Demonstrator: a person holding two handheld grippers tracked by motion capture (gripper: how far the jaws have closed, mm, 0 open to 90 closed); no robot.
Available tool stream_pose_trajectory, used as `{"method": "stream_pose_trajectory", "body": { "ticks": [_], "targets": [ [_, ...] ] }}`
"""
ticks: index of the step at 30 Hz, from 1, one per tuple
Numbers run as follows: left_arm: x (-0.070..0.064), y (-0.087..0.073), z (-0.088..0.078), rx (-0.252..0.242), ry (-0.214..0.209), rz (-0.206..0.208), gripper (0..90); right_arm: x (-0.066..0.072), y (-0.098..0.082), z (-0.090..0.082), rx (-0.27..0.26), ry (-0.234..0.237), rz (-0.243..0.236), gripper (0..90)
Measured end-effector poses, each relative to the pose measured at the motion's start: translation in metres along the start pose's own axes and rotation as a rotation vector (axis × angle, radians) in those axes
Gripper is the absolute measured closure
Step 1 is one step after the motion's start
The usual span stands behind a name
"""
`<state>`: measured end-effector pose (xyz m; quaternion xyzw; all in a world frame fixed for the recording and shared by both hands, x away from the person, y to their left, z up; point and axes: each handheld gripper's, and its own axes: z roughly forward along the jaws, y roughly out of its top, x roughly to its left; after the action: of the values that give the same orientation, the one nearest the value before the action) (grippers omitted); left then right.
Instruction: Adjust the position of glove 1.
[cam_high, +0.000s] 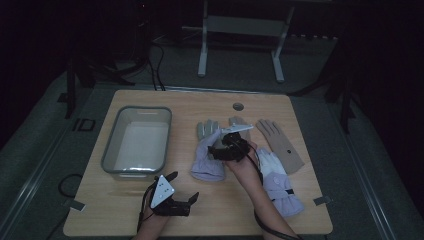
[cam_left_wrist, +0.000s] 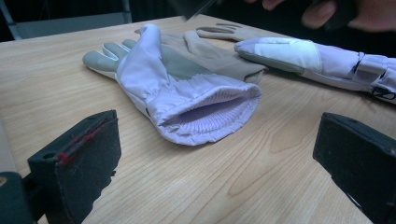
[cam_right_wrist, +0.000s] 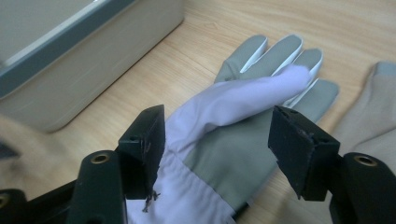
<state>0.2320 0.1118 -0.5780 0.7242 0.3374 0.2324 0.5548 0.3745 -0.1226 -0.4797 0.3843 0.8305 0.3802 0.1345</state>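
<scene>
The lavender glove (cam_high: 209, 156) lay palm-up on the counter (cam_high: 125, 210) beside the grey bin (cam_high: 111, 150), the right hand-held gripper (cam_right_wrist: 217, 140) hovering over it, spread and pinching nothing, while the left hand-held gripper (cam_high: 184, 192) rested spread nearby.

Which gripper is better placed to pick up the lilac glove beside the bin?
Probably the right gripper: its open jaws straddle the lilac glove. The left gripper waits open near the table edge.

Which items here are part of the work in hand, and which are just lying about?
In the job: lavender glove under the open right gripper; grey bin; second lavender glove; tan glove.
Lying about: table frame on the floor; floor cables.
</scene>
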Motion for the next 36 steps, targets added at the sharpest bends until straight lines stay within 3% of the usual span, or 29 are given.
{"method": "stream_pose_trajectory", "body": {
  "ticks": [2,6,16,21,27,33,36],
  "targets": [
    [0.0,0.0,0.0,0.001,0.0,-0.001,1.3,-0.003,0.001,-0.009,0.028,0.056,-0.019,37.0],
    [0.0,0.0,0.0,0.003,0.0,0.0,1.2,-0.005,-0.001,-0.029,0.032,0.06,-0.07,39.4],
    [0.0,0.0,0.0,0.0,0.003,-0.002,1.2,-0.032,-0.032,-0.077,0.043,-0.057,-0.201,49.7],
    [0.0,0.0,0.0,0.002,0.003,-0.002,1.2,-0.051,-0.054,-0.097,0.074,-0.096,-0.186,49.6],
    [0.0,0.0,0.0,0.001,0.006,-0.003,1.2,-0.067,-0.084,-0.117,0.11,-0.107,-0.173,48.8],
    [0.0,0.0,0.001,0.002,0.007,-0.004,1.3,-0.08,-0.114,-0.122,0.169,-0.115,-0.147,48.6],
    [0.0,0.0,0.001,0.005,0.008,-0.006,1.2,-0.085,-0.127,-0.117,0.208,-0.101,-0.143,48.9]
  ]
}}
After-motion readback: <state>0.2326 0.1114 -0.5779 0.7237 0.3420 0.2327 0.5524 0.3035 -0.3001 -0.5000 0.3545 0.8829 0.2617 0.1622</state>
